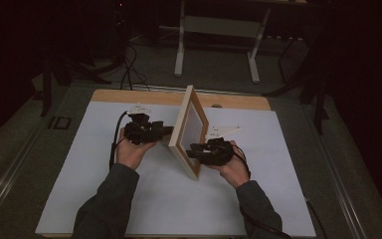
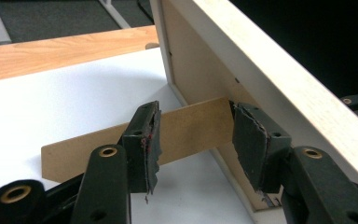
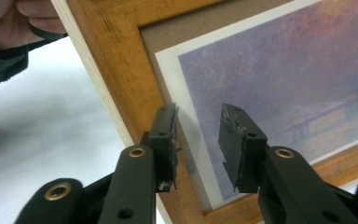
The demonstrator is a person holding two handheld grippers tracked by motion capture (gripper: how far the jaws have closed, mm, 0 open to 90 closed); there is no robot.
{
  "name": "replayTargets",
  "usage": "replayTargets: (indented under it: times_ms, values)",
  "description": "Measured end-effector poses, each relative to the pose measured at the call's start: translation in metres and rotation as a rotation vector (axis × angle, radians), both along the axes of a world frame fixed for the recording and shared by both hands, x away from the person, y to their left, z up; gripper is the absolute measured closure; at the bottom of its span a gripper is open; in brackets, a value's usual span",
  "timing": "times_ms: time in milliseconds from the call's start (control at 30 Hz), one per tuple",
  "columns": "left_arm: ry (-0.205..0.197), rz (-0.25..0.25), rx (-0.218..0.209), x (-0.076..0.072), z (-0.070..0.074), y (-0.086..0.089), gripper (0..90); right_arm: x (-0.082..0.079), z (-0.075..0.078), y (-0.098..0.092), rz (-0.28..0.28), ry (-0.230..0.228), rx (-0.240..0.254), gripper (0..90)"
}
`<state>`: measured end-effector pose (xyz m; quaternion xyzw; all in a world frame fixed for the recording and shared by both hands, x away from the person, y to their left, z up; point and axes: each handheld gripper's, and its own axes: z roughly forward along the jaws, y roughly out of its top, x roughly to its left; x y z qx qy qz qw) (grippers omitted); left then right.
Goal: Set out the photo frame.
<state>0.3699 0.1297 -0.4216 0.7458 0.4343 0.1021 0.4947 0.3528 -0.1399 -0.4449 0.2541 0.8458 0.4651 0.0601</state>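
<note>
We see a wooden picture frame standing on its lower edge near the middle of the white table, between the two hands, with its pictured side turned toward the right gripper. In the right gripper view the frame's front shows a purple-toned print behind a pale border, and that gripper's jaws stand apart just before the glass, pressing on nothing. In the left gripper view the brown backing board carries a stand leg that reaches down to the table. The left gripper has its jaws spread to either side of this leg, released from it.
</note>
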Motion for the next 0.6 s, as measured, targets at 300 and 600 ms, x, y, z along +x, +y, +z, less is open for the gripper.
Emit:
replayTargets:
  times_ms: [300,600]
  values:
    - [-0.030,0.024,-0.019,-0.012,0.009,0.001,48.3,0.002,-0.002,-0.010,-0.034,0.005,-0.004,60.8]
    - [-0.046,0.037,-0.077,-0.021,0.018,0.002,36.8,0.005,-0.006,-0.017,-0.068,0.017,-0.014,58.4]
